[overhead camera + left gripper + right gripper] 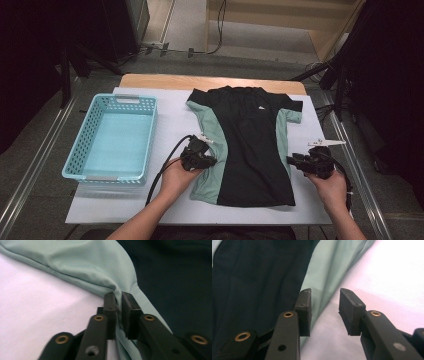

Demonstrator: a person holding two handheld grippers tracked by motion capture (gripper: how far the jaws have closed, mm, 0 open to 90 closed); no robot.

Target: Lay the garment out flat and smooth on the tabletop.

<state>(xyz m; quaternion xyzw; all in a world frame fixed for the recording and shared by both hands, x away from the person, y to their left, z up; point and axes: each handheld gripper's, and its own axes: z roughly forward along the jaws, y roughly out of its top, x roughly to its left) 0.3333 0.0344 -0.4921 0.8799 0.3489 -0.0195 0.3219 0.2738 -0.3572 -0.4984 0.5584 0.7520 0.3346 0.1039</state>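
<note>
A white-covered worktop [170, 125] sits in a dim room, wooden edge at the far side, and everything is placed around the shirt. The shirt [250, 145], black with mint-green side panels, lies flat and face-up at the centre, collar away from the person. Left of the shirt, well apart from it, stands an empty light-blue basket [80, 150]. Now the grippers: the left gripper [207, 161] is at the shirt's left green panel, low on the side, and its jaws are pinched shut on a raised fold of that green fabric [117, 293]. The right gripper [324, 312] is just at the shirt's right edge, jaws parted, with the green seam between them but the pads not pressing. So this looks like the opening grab of a fold. Next, I'd say, the right gripper needs to close on its edge, then both should lift together.
</note>
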